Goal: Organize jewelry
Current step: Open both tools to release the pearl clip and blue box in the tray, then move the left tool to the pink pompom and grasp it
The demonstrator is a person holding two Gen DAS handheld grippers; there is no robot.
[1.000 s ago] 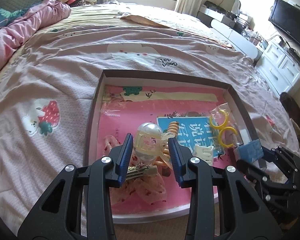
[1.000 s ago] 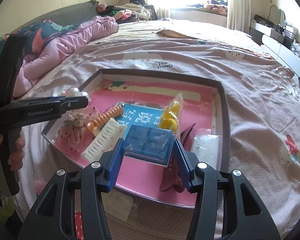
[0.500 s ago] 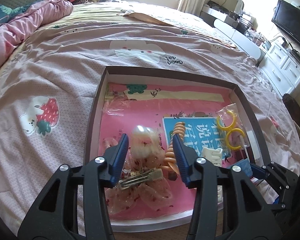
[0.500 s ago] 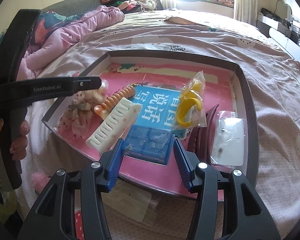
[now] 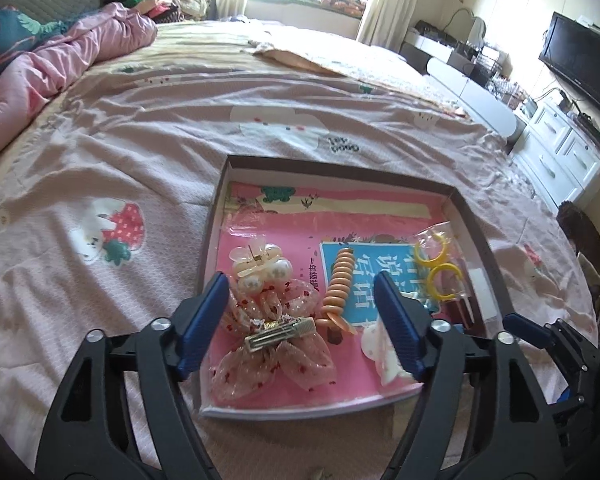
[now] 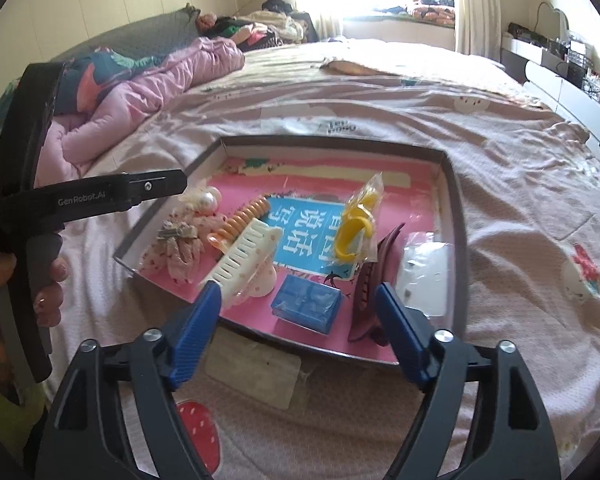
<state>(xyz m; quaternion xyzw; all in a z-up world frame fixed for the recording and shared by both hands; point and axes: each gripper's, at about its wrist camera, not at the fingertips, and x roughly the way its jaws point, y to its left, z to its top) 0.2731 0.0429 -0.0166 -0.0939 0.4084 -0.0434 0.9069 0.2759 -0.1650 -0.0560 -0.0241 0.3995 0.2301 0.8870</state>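
Bed (image 5: 140, 152), pink sheet; TV (image 5: 580, 68) on wall. Tray (image 6: 456, 216) holds blue box (image 6: 306, 308), just ahead of right gripper (image 6: 300, 336), jaws apart, empty. Left gripper (image 5: 300, 332) likewise, over bow clip (image 5: 276, 336).

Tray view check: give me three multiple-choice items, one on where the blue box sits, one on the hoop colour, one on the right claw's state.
1. Where does the small blue box lie?
A. inside the tray, near its front edge
B. on the bedspread
C. between the claw's fingers

2. What colour are the bagged hoops?
A. red
B. yellow
C. green

3. How is the right claw?
A. shut on the box
B. shut on the comb clip
C. open, holding nothing

Key: 1 A, it rests on the pink liner; 2 B, both rings are yellow; 3 C, the fingers stand wide apart.
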